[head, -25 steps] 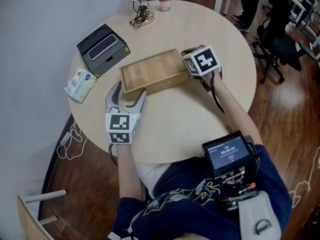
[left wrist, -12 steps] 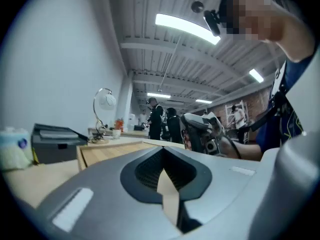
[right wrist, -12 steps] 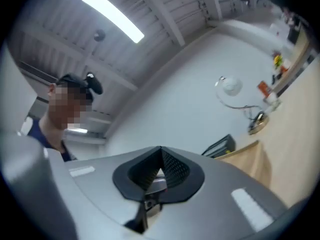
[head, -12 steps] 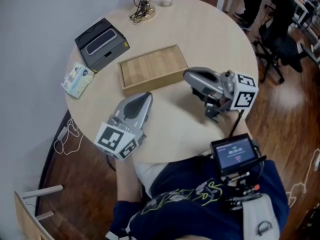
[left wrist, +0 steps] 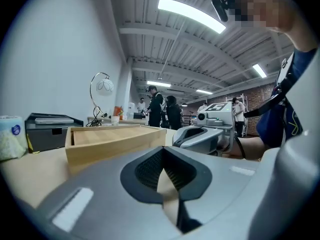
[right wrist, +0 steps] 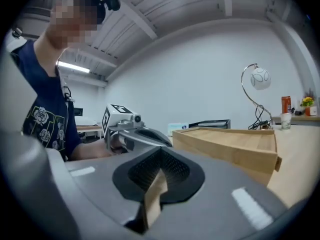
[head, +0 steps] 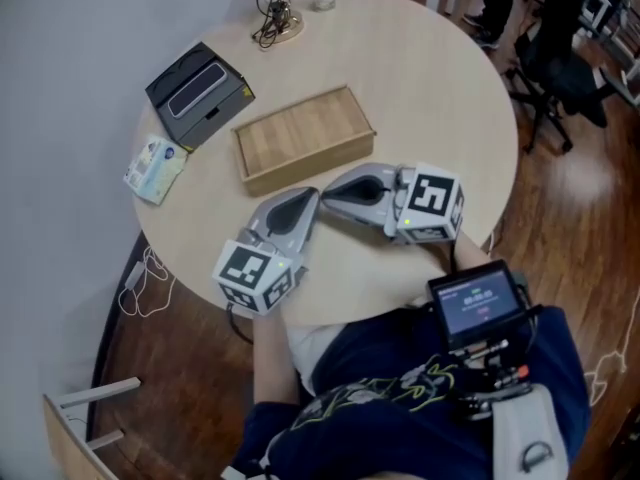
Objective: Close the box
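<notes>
Both tools lie on the desk on our side of the box; the left tool has its jaws pressed together with nothing between them, and the right tool is the same, closed and empty; their tips almost meet just in front of the box's near long side

The box sits left of the desk's centre, apart from the black device and the tissue pack; we judge the closing done or nearly so, since a flat wooden top fills it

What could go wrong: the tips lie so near each other and the box that lifting one tool carelessly could knock the other or shove the box toward the device; if the top is not fully seated, we might leave it thinking the job finished; a tool's weight near the desk edge could also let it slide toward our lap

The head view gives the layout, and the top looks flush there; only the two low tool views show the box from the side, with a raised rim and the panel sunk below it; the right tool's view also shows a corner jutting at the box's near end, so we cannot tell whether the top is fully home
</notes>
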Tool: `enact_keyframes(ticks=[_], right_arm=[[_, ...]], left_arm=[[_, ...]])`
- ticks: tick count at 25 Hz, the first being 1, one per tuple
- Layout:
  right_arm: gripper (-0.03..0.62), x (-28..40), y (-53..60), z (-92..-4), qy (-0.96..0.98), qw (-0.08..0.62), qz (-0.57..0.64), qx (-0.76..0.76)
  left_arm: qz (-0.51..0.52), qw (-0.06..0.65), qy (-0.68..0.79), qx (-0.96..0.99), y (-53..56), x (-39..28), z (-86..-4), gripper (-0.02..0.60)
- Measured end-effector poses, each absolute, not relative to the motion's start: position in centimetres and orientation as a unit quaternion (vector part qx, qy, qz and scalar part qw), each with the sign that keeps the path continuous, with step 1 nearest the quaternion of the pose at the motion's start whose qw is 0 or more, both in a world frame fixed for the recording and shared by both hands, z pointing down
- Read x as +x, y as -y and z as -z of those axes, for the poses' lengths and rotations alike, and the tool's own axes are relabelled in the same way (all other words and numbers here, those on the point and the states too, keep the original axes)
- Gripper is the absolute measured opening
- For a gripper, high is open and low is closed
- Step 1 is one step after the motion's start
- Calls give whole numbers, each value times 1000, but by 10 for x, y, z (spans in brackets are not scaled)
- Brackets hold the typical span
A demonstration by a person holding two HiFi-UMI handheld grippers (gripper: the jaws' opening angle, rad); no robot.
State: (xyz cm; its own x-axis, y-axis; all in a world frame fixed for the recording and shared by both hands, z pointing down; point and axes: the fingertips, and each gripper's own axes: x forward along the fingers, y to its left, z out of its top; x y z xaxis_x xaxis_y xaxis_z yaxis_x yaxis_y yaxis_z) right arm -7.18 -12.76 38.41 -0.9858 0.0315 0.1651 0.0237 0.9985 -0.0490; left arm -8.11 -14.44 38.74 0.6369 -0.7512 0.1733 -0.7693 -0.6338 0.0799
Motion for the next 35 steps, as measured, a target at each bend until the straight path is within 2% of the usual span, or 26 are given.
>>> enact_keyframes(ticks=[3,35], right_arm=[[18,-68,130,-384,997,78,-24,-8],[18,-70,128,-387,996,84,-27,-6]], left_arm=[[-53,57,414,907,143,-79,-385,3],[-51,62,418,905,141,-81,-384,3]])
